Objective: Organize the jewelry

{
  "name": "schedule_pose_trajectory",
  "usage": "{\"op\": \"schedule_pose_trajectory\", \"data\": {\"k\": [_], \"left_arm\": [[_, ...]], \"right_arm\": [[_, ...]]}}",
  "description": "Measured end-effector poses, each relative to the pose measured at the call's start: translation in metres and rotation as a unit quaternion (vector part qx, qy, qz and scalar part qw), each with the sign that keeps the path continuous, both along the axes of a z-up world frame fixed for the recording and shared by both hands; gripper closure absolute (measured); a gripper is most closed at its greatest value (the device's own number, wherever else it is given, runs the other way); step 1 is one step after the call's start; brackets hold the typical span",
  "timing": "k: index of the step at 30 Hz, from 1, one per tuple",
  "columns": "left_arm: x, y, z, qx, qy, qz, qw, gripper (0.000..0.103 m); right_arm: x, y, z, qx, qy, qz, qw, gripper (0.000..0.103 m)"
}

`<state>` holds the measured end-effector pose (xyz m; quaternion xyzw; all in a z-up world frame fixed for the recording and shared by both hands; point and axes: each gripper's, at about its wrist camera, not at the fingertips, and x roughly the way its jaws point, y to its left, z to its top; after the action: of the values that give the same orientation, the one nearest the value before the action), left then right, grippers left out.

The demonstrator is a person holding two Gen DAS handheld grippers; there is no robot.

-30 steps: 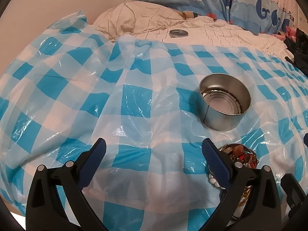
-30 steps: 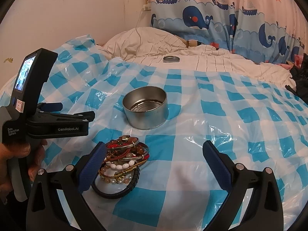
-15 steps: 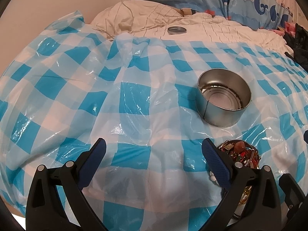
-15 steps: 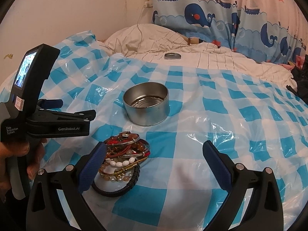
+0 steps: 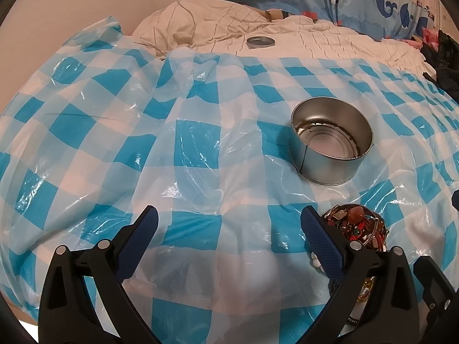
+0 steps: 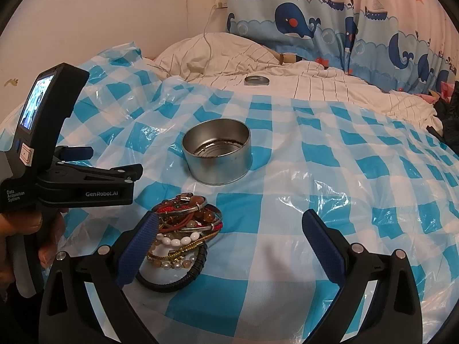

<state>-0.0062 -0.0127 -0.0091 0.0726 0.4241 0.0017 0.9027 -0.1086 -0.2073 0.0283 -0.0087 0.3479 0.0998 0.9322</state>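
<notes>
a bed carries everything here, covered by a thin blue-and-white checked plastic sheet [image 6: 330, 189] over a cream striped quilt [image 6: 315, 86]. the left tongs [image 5: 229, 229] stand wide open with nothing between their blue-padded fingers, hovering over bare sheet near the bed's near edge. the right tongs [image 6: 229, 235] are likewise spread wide and hold nothing; their left finger overlaps the near side of a heap of mixed bracelets [image 6: 183, 238] in the right wrist view, though whether it touches the heap cannot be told. the heap holds red cord bands, brown beaded strands, white pearl-like beads, thin metal bangles and a black braided loop at the bottom. in the left wrist view the same heap [image 5: 355, 226] shows just behind the right finger of the left tongs. a round open silver metal tin [image 6: 218, 154] sits upright on the sheet just beyond the heap, apart from it. a flat round metal lid [image 6: 256, 80] lies farther back on the quilt. a hand [image 6: 28, 246] grips the black handle of the left tongs' device.
</notes>
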Motion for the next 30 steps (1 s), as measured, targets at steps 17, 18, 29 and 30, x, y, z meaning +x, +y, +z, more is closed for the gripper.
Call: {"op": "schedule_pose_trajectory", "data": {"k": [17, 18, 29, 30], "left_arm": [[-0.0005, -0.0037, -0.0019, 0.003, 0.002, -0.004, 1.0000, 0.008], [-0.0006, -0.0038, -0.0020, 0.003, 0.003, -0.004, 1.0000, 0.008], [-0.0012, -0.0053, -0.0034, 0.004, 0.003, -0.004, 1.0000, 0.008], [-0.0014, -0.0054, -0.0035, 0.004, 0.003, -0.004, 1.0000, 0.008]], "right_arm": [[0.0008, 0.0013, 0.0006, -0.001, 0.000, 0.000, 1.000, 0.007], [0.0009, 0.0014, 0.0007, -0.001, 0.000, 0.001, 1.000, 0.007], [0.0011, 0.0016, 0.0004, -0.002, 0.000, 0.000, 1.000, 0.007], [0.0013, 0.0017, 0.0005, -0.002, 0.001, 0.001, 1.000, 0.007]]}}
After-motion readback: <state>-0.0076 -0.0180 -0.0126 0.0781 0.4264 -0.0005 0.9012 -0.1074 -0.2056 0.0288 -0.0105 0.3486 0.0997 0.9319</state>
